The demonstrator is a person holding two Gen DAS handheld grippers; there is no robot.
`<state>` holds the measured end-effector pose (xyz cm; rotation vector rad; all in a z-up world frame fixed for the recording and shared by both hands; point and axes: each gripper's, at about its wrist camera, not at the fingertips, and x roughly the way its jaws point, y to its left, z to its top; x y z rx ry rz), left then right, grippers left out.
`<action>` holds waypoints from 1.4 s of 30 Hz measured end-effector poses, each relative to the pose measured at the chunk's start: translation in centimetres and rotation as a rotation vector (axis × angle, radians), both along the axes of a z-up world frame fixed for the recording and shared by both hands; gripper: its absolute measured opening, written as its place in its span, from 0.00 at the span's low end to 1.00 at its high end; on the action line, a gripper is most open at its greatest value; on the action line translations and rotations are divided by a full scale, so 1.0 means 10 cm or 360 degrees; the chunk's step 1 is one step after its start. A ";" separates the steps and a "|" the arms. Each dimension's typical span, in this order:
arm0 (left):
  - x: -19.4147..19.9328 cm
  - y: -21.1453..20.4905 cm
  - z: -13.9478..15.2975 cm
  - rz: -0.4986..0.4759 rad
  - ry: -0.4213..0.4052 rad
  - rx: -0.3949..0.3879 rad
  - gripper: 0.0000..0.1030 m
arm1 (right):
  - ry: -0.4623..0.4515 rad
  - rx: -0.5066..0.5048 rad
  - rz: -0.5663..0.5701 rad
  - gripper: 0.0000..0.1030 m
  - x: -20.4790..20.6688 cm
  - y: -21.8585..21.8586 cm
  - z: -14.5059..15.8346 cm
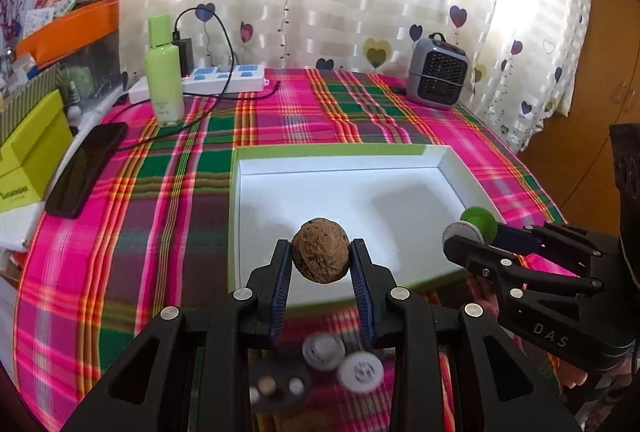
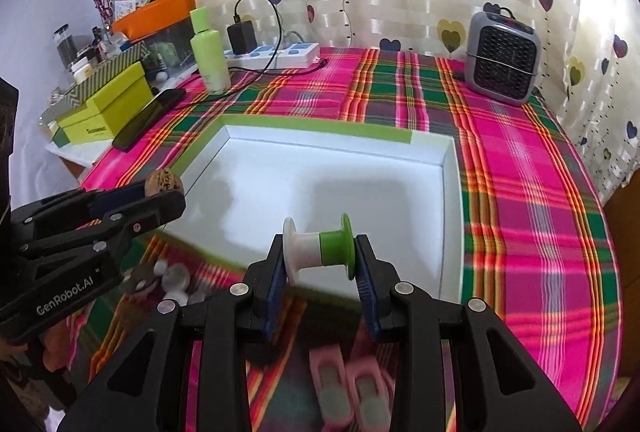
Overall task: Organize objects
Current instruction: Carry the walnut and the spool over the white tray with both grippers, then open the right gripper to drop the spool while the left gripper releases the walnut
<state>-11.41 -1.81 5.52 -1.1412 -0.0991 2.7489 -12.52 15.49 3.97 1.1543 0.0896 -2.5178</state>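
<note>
Left gripper (image 1: pixel 320 264) pinches walnut (image 1: pixel 321 251) by rounded sides; could squirt out. Right gripper (image 2: pixel 320 260) clamps spool (image 2: pixel 320 250) endwise; may roll once released into white tray (image 2: pixel 450 191).

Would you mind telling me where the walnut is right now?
The walnut is clamped in the left gripper, held over the near edge of the white tray; from the right wrist it shows at far left.

A table under a pink-and-green plaid cloth (image 1: pixel 160 232) carries a shallow white cardboard tray (image 1: pixel 456 171), a pale green plastic bottle (image 1: pixel 164 71), a white power strip (image 1: pixel 224 77), a grey mesh-fronted heater (image 1: pixel 438 73) and a black phone (image 1: pixel 86 167).
</note>
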 end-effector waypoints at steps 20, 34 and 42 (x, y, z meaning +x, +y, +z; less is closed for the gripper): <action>-0.73 -0.11 -0.25 0.0012 -0.0184 0.0044 0.27 | -0.0135 0.0086 -0.0010 0.33 -0.75 -0.23 -0.20; -0.96 -0.06 -0.33 0.0000 -0.0208 0.0004 0.27 | -0.0151 0.0117 -0.0026 0.33 -0.92 -0.29 -0.29; -0.96 -0.04 -0.34 0.0003 -0.0198 -0.0034 0.27 | -0.0151 0.0116 -0.0036 0.33 -0.92 -0.29 -0.30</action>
